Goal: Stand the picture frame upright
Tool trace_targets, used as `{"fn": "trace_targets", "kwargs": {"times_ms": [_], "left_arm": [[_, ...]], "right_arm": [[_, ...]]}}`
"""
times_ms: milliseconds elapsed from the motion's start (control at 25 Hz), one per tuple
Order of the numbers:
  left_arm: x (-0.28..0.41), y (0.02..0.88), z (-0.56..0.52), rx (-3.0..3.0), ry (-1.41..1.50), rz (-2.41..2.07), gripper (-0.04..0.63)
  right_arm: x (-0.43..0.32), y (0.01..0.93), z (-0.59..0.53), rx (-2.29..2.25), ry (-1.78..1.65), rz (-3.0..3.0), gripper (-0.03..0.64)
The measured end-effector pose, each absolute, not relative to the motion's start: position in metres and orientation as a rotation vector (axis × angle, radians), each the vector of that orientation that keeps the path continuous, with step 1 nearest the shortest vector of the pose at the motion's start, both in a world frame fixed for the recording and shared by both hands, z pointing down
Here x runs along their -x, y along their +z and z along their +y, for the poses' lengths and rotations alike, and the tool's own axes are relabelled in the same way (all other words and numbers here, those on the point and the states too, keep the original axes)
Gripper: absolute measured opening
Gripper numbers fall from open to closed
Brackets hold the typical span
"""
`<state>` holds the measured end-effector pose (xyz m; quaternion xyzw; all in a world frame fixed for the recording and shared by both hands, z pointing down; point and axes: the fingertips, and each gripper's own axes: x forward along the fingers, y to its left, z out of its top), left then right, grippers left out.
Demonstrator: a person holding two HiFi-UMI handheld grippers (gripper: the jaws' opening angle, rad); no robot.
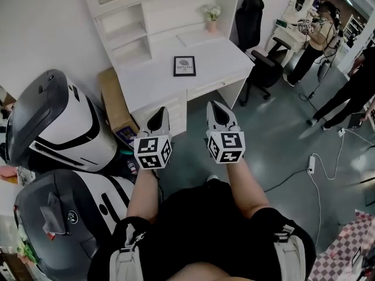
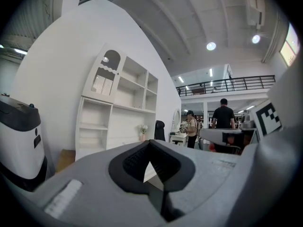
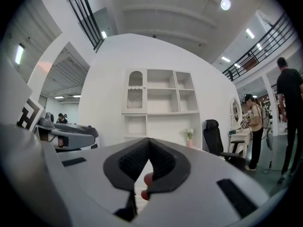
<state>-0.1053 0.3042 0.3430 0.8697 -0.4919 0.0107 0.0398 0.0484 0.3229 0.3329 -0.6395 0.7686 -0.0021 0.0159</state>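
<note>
The picture frame (image 1: 184, 66) lies flat on the white tabletop (image 1: 217, 57), face up toward the ceiling, about midway between the front edge and the hutch shelves (image 1: 126, 31). It has a thin black border and a white mat around a dark print. The line of print under the image reads from the person's side, so its bottom edge faces the front of the desk and its top edge points to the shelves. From the steep head view it looks nearly square, and I cannot tell which axis is the longer.

A pink vase of white flowers (image 1: 212, 17) stands at the back of the tabletop, well apart from the frame. A black office chair (image 1: 258, 43) sits at the right end of the desk and a cardboard box (image 1: 114, 104) stands at the left.

The left gripper (image 1: 158, 117) (image 2: 150, 148) and the right gripper (image 1: 218, 111) (image 3: 149, 145) are held level side by side over the grey floor, short of the desk and pointing toward it. Both have their fingers clenched together on nothing, and neither touches the frame.
</note>
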Motion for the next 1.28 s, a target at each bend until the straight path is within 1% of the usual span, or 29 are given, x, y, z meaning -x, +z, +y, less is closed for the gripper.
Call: {"fn": "trace_targets", "kwargs": {"times_ms": [360, 600, 880, 1280], "left_arm": [[0.122, 0.341, 0.274, -2.664, 0.025, -1.524, 0.009], [0.121, 0.347, 0.223, -2.647, 0.032, -1.547, 0.009], [0.094, 0.358, 0.132, -2.629, 0.068, -1.561, 0.009], [0.045, 0.36, -0.028, -2.557, 0.127, -1.593, 0.009]], "right_arm": [[-0.044, 0.335, 0.287, 1.986, 0.006, 2.378, 0.0], [-0.051, 0.348, 0.232, 1.972, -0.024, 2.376, 0.0], [-0.083, 0.368, 0.135, 1.975, -0.097, 2.37, 0.0], [-0.134, 0.381, -0.03, 1.952, -0.202, 2.426, 0.0]]}}
